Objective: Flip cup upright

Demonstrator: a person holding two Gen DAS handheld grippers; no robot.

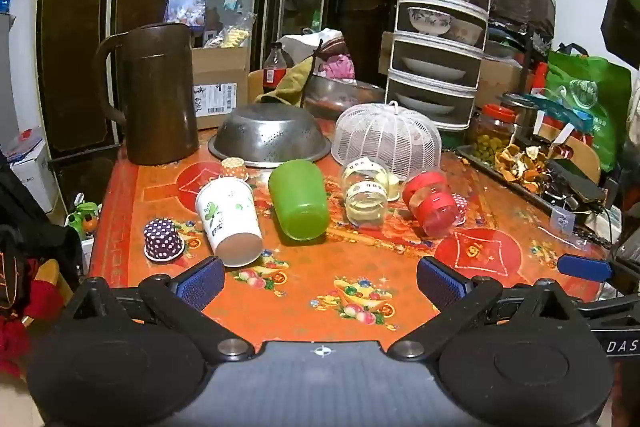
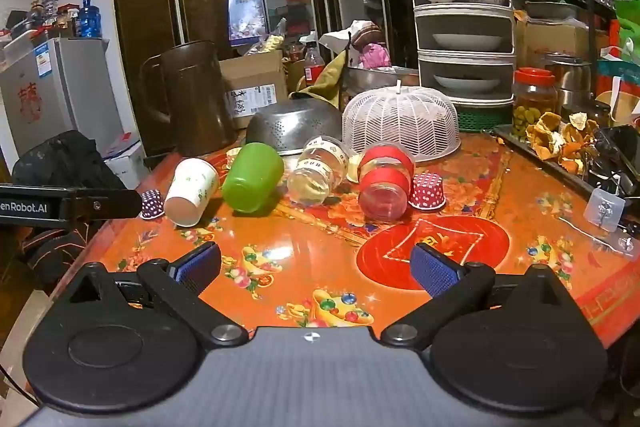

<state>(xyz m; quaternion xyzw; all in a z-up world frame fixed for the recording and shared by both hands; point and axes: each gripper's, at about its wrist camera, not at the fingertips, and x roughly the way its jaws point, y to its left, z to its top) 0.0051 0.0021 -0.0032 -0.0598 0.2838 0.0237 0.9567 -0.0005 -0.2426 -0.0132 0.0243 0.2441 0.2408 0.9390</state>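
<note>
Several cups lie on their sides in a row on the orange patterned table: a white paper cup, a green plastic cup, a clear cup with white bands and a clear cup with red bands. My left gripper is open and empty, hovering short of the white and green cups. My right gripper is open and empty, short of the clear and red-banded cups.
Small dotted paper cups stand upside down: purple at the left, red beside the red-banded cup. Behind are a brown jug, an upturned steel colander, a white mesh food cover and a tray of peels.
</note>
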